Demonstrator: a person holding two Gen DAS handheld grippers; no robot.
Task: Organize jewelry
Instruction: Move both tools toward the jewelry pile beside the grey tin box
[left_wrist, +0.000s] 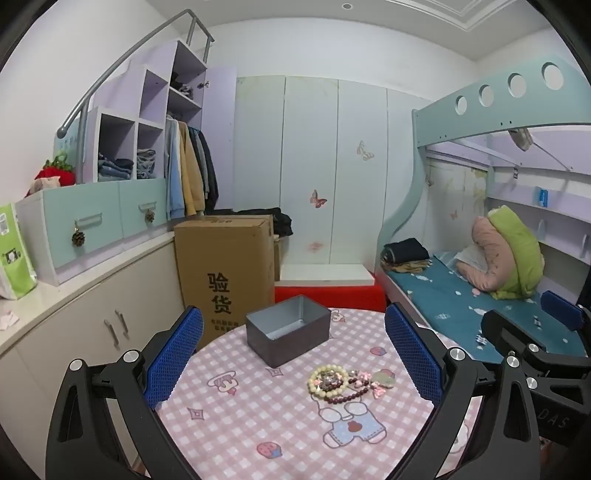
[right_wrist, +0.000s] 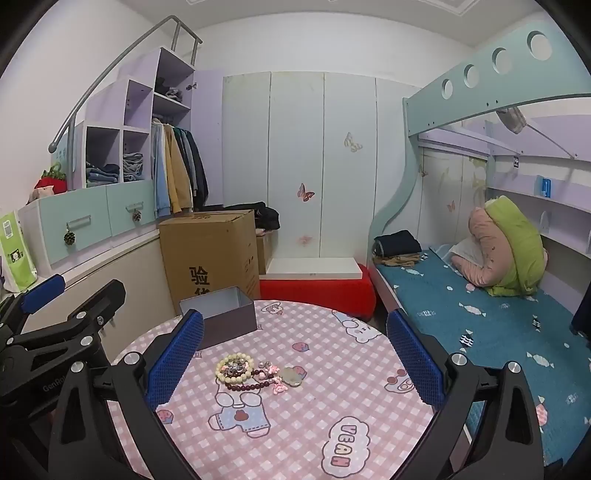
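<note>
Jewelry lies heaped beside open grey box on checked tablecloth

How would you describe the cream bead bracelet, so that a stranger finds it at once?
Start at the round table with the pink checked cloth, and find the open grey box on it. Nearer than the box lies a small jewelry pile. The cream bead bracelet is its pale ring of large beads; the strand beside it is dark red.

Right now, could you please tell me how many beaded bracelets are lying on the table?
2 that I can make out: a cream beaded bracelet in front of the grey box, and a dark red beaded bracelet touching its near right side. Smaller pieces in the pile may hide more.
</note>
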